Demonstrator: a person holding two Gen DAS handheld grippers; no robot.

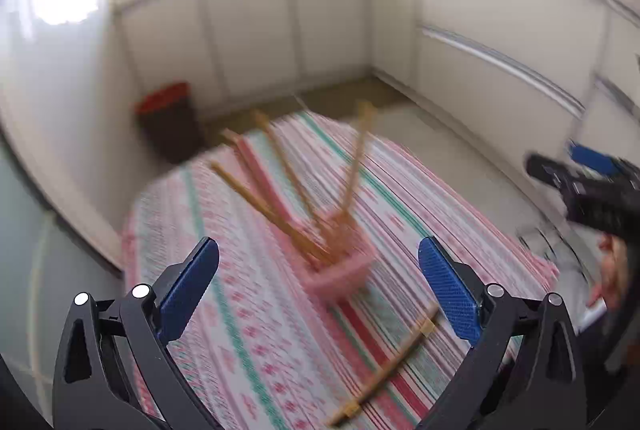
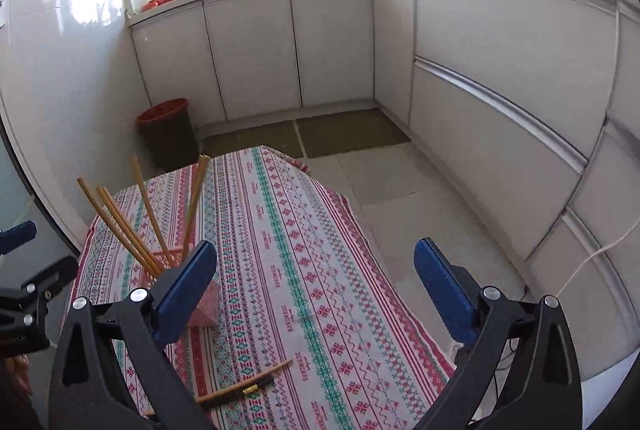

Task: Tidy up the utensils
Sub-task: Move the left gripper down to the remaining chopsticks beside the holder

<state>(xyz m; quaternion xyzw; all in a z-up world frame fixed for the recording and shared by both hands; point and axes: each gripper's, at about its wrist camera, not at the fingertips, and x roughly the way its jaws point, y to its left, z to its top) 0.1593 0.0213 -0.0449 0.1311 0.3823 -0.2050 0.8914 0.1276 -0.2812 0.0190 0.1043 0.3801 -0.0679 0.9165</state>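
The left gripper (image 1: 318, 282) hangs above the table with its blue pads (image 1: 448, 294) spread wide and nothing between them. Just beyond it, the pink holder (image 1: 340, 262) stands on the striped cloth (image 1: 248, 330), several chopsticks (image 1: 264, 202) fanning out of its top; the left view is blurred. A loose pair of chopsticks (image 1: 384, 362) lies flat on the cloth nearer the camera.

The right gripper (image 2: 314, 290) is likewise wide apart and empty, over the cloth (image 2: 320, 250). The holder (image 2: 206, 306) sits to its left, partly behind the left pad (image 2: 184, 294), with chopsticks (image 2: 120, 226) leaning in it. The loose pair (image 2: 244, 386) lies below. White cabinets (image 2: 256, 50) and a dark bin (image 2: 168, 130) stand beyond the table.
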